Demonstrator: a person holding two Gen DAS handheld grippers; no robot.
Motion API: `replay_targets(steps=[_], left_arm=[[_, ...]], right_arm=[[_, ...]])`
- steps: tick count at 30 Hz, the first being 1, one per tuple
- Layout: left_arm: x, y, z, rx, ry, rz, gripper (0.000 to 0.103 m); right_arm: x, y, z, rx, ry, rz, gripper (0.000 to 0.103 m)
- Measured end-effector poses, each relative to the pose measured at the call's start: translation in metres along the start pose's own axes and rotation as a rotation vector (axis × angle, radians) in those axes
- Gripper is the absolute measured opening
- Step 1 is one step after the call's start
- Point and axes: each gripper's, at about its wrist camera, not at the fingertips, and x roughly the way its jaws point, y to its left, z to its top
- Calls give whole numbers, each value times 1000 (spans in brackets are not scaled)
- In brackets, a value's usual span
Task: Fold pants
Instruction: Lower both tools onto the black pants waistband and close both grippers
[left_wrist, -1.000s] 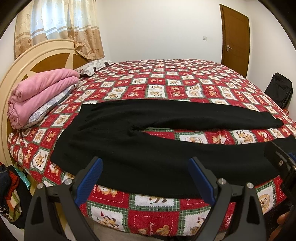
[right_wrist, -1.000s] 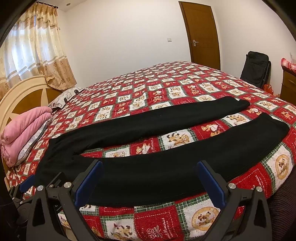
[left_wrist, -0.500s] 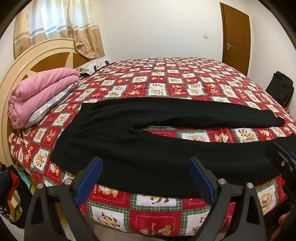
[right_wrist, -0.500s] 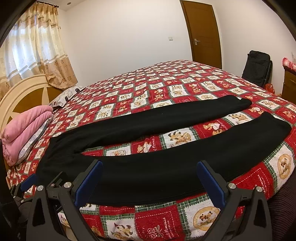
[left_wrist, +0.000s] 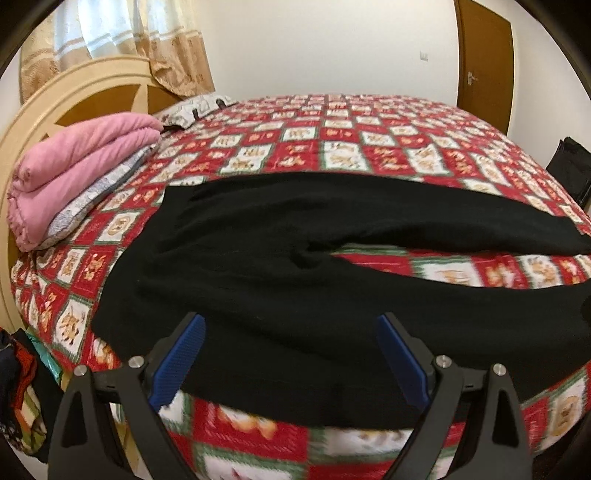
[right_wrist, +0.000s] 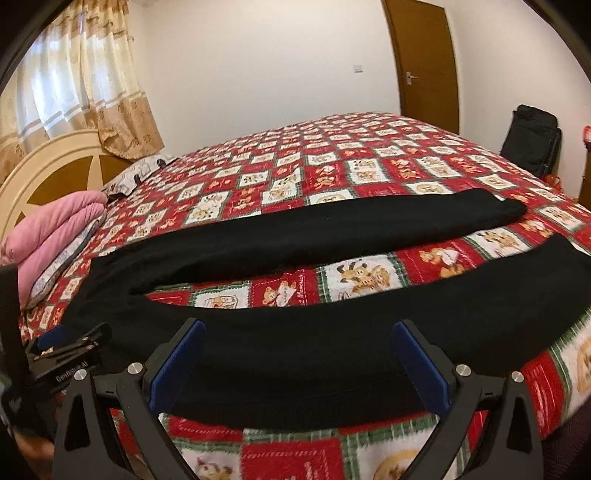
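Note:
Black pants (left_wrist: 258, 258) lie flat on the bed, waist to the left, both legs spread apart and running right; they also show in the right wrist view (right_wrist: 332, 229). My left gripper (left_wrist: 291, 332) is open and empty, just above the near edge of the pants by the hip. My right gripper (right_wrist: 299, 336) is open and empty over the near leg (right_wrist: 369, 332). The left gripper's body (right_wrist: 62, 354) shows at the left edge of the right wrist view.
The bed has a red patchwork quilt (left_wrist: 351, 140). A folded pink blanket (left_wrist: 74, 162) lies by the cream headboard (left_wrist: 74, 88). A black bag (right_wrist: 532, 136) stands by the far wall next to a brown door (right_wrist: 424, 62). Clothes (left_wrist: 18, 387) hang low left.
Both grippers have moved forward and closer to the near edge of the pants. The pants have not moved.

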Motion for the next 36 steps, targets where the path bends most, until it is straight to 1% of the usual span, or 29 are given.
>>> replay_targets(steps=[2,3,4,5,7,8,9,10,12,14,16,17,19,20,22,25,27,31,33,36], left_arm=[[14,19,9,-8,30,-19,96],[21,34,16,-19,40,-25,96],[24,43,21,-25,42,-19,96],[27,51,27,-28,40,-4,96],[38,77,46,-27,24,54,97],[42,84,52,-27,21,75,97],[53,98,65,-29,26,115,97],[59,107,72,-30,34,128,97],[75,127,86,-44,52,139,97],[94,147,101,-71,79,128,97],[106,162,110,-108,99,125,97],[109,168,112,-128,102,119,97],[116,176,116,-160,106,99,97],[120,179,117,-169,111,85,97],[132,182,122,-163,128,77,97],[155,185,130,-120,144,113,97],[172,190,138,-129,164,118,97],[193,193,144,-175,190,48,97],[204,186,145,-155,218,21,97],[213,177,147,-112,230,26,97]], right_arm=[[12,1,9,-24,21,21,102],[19,5,17,-45,27,35,102],[25,9,25,-68,28,49,102],[32,16,35,-99,27,67,102],[44,26,49,-141,32,96,102],[51,32,56,-162,33,107,101],[59,40,64,-187,39,125,101],[66,46,70,-209,45,146,100],[81,59,80,-248,58,176,92],[98,69,87,-285,89,195,73],[120,80,94,-305,146,222,67],[132,85,99,-307,171,233,67],[149,93,106,-327,192,242,67],[158,98,112,-348,195,234,67],[174,107,121,-378,192,226,67],[198,115,132,-405,230,273,67],[219,122,137,-432,265,284,67],[251,124,137,-454,330,280,67],[268,128,135,-473,372,309,67],[284,135,133,-536,390,282,67]])
